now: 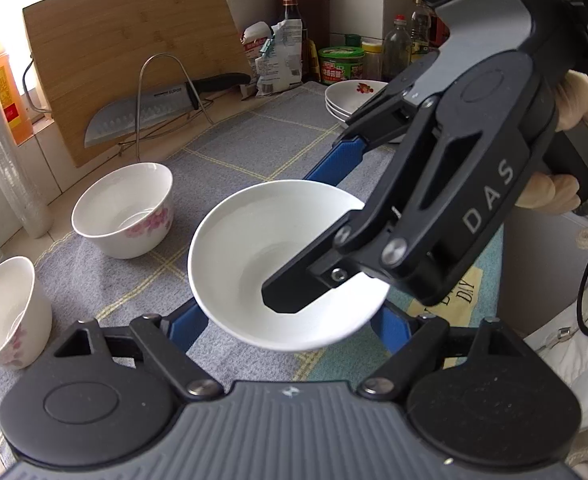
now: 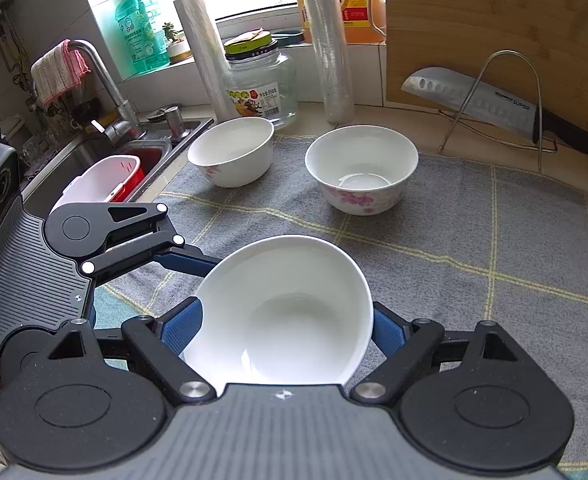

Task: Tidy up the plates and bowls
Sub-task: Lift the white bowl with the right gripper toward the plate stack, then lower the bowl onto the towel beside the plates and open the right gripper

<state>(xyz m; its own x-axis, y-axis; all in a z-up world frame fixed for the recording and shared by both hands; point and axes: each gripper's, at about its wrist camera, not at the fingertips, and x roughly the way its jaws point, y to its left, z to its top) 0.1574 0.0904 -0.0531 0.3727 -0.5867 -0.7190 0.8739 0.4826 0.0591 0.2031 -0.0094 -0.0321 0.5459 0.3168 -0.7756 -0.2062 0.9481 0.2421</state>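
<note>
A plain white bowl hangs above the grey checked cloth, tilted. My right gripper is shut on its rim, one finger inside the bowl and one outside. My left gripper sits under and around the same bowl with its blue fingers spread wide; it also shows in the right wrist view. Two white bowls with pink flowers stand on the cloth, one in the middle and one at the edge. A stack of white plates stands at the far right.
A wooden cutting board and a knife on a wire rack stand at the back. Bottles, jars and bags line the wall. A glass jar, film rolls and the sink lie to the left.
</note>
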